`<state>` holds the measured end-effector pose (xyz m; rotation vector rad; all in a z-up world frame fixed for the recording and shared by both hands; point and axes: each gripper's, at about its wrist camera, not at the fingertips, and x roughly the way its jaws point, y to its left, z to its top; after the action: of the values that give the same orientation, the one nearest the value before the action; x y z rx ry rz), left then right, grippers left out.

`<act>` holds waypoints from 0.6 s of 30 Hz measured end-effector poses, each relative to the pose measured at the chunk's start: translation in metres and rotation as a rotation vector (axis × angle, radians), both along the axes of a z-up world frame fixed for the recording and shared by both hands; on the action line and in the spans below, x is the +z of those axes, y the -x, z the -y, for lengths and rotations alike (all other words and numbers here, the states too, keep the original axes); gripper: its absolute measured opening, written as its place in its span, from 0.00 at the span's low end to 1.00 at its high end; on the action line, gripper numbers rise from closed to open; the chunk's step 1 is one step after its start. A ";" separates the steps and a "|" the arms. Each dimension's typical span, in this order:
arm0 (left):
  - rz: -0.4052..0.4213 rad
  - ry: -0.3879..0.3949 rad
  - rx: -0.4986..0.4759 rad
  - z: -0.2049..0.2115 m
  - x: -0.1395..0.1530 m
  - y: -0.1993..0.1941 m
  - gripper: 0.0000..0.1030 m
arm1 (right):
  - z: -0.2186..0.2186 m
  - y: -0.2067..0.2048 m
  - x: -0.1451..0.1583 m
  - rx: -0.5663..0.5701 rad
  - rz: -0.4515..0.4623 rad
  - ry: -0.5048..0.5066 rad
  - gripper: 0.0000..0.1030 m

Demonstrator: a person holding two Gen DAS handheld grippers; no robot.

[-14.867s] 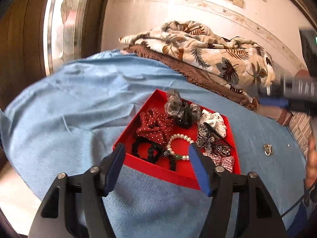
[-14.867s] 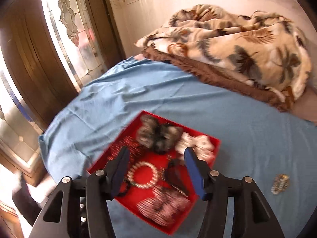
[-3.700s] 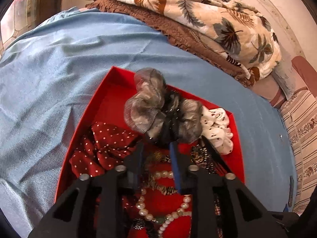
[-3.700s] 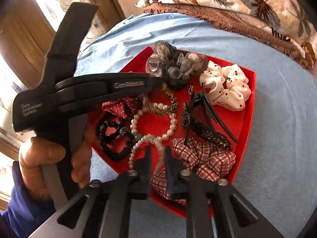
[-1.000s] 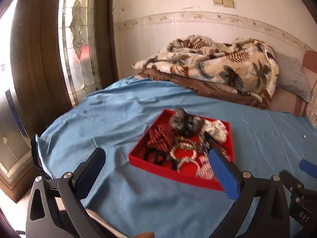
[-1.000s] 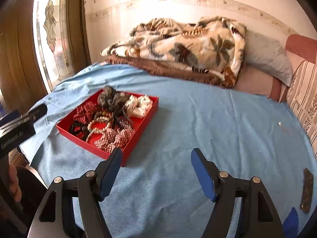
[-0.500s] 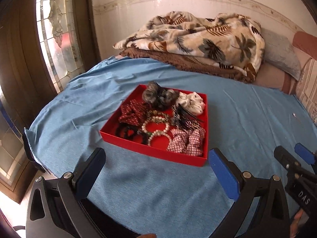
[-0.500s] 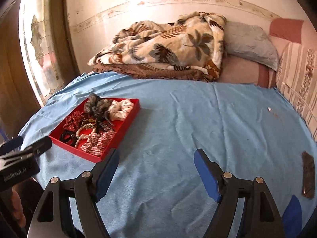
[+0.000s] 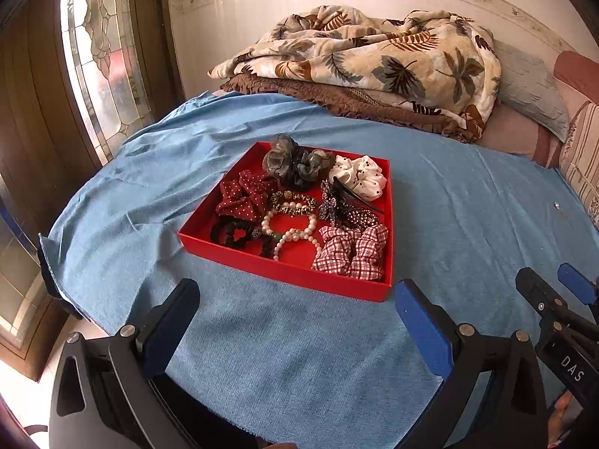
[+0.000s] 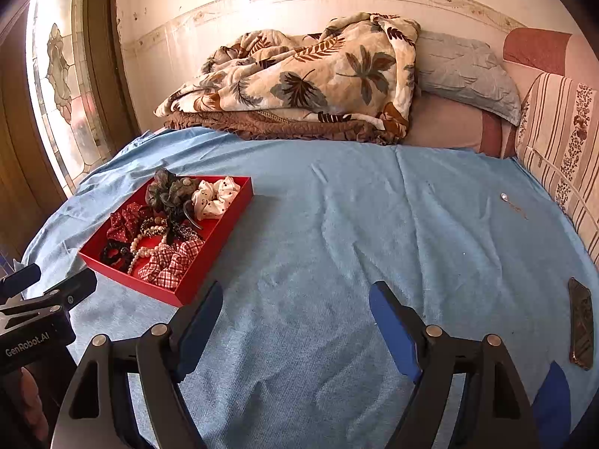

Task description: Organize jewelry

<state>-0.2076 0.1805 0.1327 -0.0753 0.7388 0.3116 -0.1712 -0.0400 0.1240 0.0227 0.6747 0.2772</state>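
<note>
A red tray (image 9: 284, 267) lies on the blue bedcover and holds a pearl bracelet (image 9: 295, 232), a plaid scrunchie (image 9: 352, 250), a red dotted scrunchie (image 9: 243, 196), a grey scrunchie (image 9: 295, 161), a white scrunchie (image 9: 361, 177) and a dark hair claw (image 9: 344, 205). My left gripper (image 9: 295, 292) hovers just in front of the tray, open wide and holding nothing. My right gripper (image 10: 295, 292) is over bare cover to the right of the tray (image 10: 221, 235). Its jaws are opening and nothing is between them.
A floral blanket (image 10: 299, 82) and pillows (image 10: 460, 71) are piled at the far side by the wall. A flat dark object (image 10: 580, 325) and a small shiny piece (image 10: 504, 196) lie on the cover at the right. A stained-glass door (image 9: 101, 56) stands past the bed's left edge.
Both grippers have pulled back from the tray and opened since the close-up frames. Over the last second the left view tipped down onto the tray, and the right view swung right.
</note>
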 end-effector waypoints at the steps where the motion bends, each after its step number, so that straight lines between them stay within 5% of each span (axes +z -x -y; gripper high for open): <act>1: -0.002 0.002 0.000 0.000 -0.001 0.000 1.00 | -0.001 0.000 0.000 0.001 0.000 0.002 0.82; 18: -0.016 0.035 -0.002 -0.005 -0.006 -0.001 1.00 | -0.010 0.004 0.000 0.011 0.018 0.032 0.83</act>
<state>-0.2067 0.1857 0.1269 -0.1053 0.7605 0.2979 -0.1753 -0.0300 0.1237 -0.0143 0.6618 0.2766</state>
